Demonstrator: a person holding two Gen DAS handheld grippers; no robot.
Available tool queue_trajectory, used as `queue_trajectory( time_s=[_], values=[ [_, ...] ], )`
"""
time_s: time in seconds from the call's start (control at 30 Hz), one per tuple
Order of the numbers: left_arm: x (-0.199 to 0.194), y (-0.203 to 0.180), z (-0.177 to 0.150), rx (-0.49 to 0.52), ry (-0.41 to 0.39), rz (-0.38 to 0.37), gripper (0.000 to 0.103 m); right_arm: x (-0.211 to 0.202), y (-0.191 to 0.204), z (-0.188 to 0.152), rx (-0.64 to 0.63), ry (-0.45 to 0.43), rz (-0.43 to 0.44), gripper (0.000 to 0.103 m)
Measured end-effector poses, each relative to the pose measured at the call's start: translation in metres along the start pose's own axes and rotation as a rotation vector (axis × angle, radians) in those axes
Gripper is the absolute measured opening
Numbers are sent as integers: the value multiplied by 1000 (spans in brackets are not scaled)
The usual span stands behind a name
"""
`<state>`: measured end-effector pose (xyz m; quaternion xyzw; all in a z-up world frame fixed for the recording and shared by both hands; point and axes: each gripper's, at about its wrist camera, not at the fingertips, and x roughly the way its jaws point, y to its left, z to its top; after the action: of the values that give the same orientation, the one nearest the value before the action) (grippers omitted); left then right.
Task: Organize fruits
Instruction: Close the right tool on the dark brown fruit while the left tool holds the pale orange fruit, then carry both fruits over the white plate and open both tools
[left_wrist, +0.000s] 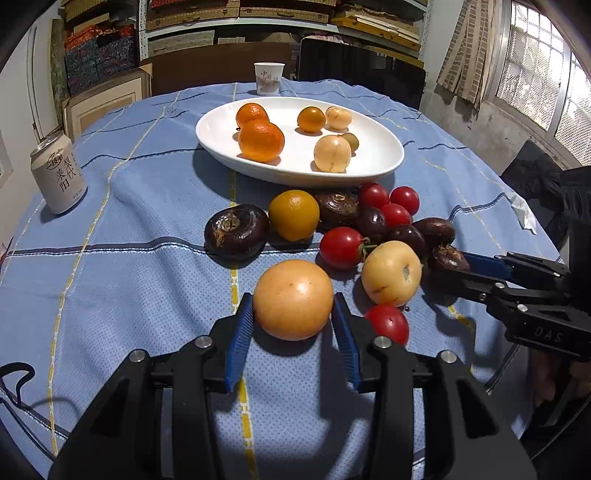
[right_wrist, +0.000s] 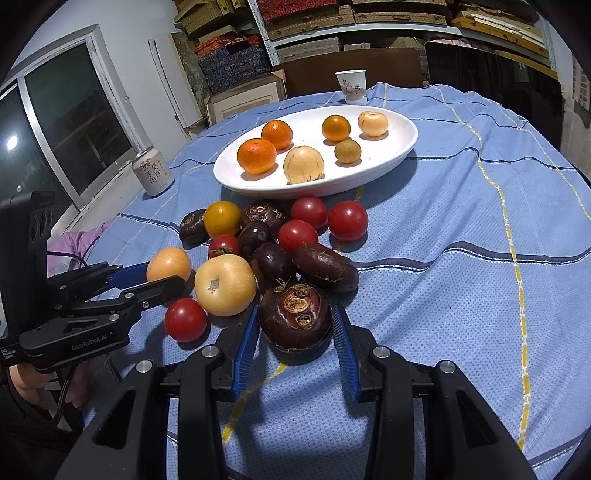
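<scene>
Fruit heap in front of the oval plate (left_wrist: 384, 162), on the tablecloth (left_wrist: 129, 258).

Six fruits lie in the plate, apart from one another except two that touch at its left end. Just in front of the plate, a heap of tomatoes (left_wrist: 373, 195) and water chestnuts (left_wrist: 236, 232) lies packed together. At the heap's near edge, farthest from the plate, a round fruit (left_wrist: 293, 299) sits between the left gripper (left_wrist: 293, 325) pads, and a water chestnut (right_wrist: 295, 315) between the right gripper (right_wrist: 295, 332) pads. A paper cup (left_wrist: 269, 78) stands behind the plate; a can (left_wrist: 59, 173) stands well left of it.
</scene>
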<state>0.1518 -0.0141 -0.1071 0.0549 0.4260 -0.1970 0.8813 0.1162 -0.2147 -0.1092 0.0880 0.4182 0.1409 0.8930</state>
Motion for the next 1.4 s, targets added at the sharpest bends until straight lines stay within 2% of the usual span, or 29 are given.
queue_trajectory(
  time_s=[0.5, 0.8, 1.13, 1.27, 1.4],
  values=[
    [-15, 0, -1, -5, -27, -3, 42, -4, 0, 0, -9, -21, 1, 40],
    [-59, -1, 13, -9, -131, -24, 42, -22, -6, -4, 10, -37, 12, 40],
    [-55, 0, 62, -2, -175, -22, 42, -50, -15, 50, -22, -167, -38, 40],
    [-36, -3, 86, 7, -166, -28, 42, -40, -20, 70, -55, -176, -79, 40],
    [-11, -7, 119, 24, -154, -37, 42, -22, -26, 107, -71, -185, -135, 40]
  ],
)
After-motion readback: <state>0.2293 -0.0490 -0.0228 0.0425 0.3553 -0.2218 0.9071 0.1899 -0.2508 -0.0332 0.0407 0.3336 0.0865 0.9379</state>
